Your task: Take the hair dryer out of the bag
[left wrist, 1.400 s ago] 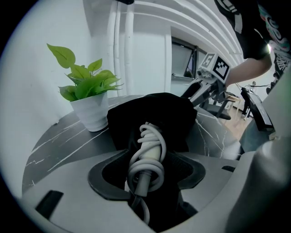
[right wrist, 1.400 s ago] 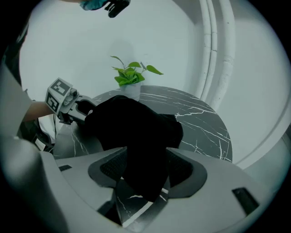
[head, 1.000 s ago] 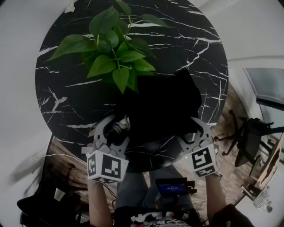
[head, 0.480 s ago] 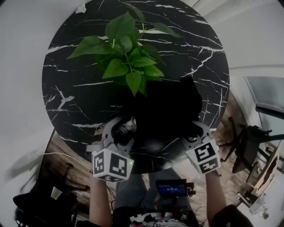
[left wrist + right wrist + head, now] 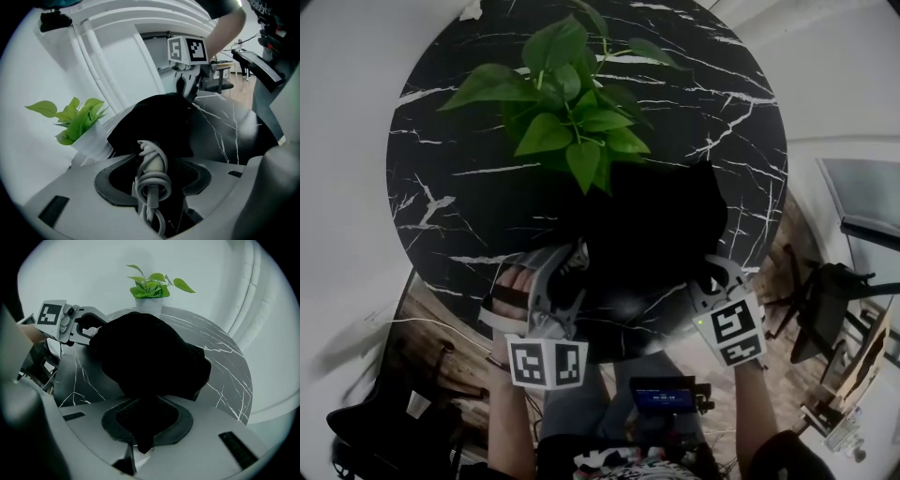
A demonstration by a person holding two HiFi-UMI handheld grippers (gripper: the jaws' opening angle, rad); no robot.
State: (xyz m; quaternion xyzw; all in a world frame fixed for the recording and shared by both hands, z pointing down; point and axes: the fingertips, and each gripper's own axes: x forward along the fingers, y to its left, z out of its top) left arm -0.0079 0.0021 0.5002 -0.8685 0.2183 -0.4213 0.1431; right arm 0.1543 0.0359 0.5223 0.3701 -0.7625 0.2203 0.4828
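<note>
L gripper [image 5: 154,185] jaws clamp the coiled white hair dryer cord [image 5: 151,161] poking from the black bag [image 5: 140,352]; R gripper [image 5: 144,430] jaws closing, bag fabric pinched btwn them.

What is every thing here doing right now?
Black fabric bag: slumped on the black marble table.
Coiled white cord: wound tight, between the left tool's jaws.
Left tool: jaws closing on that cord.
Right tool: jaws closing, pinching bag fabric.
Green leafy plant in white pot: upright.

Leafy plant [image 5: 572,131], black marble table [image 5: 455,211], chair [image 5: 832,286]
</note>
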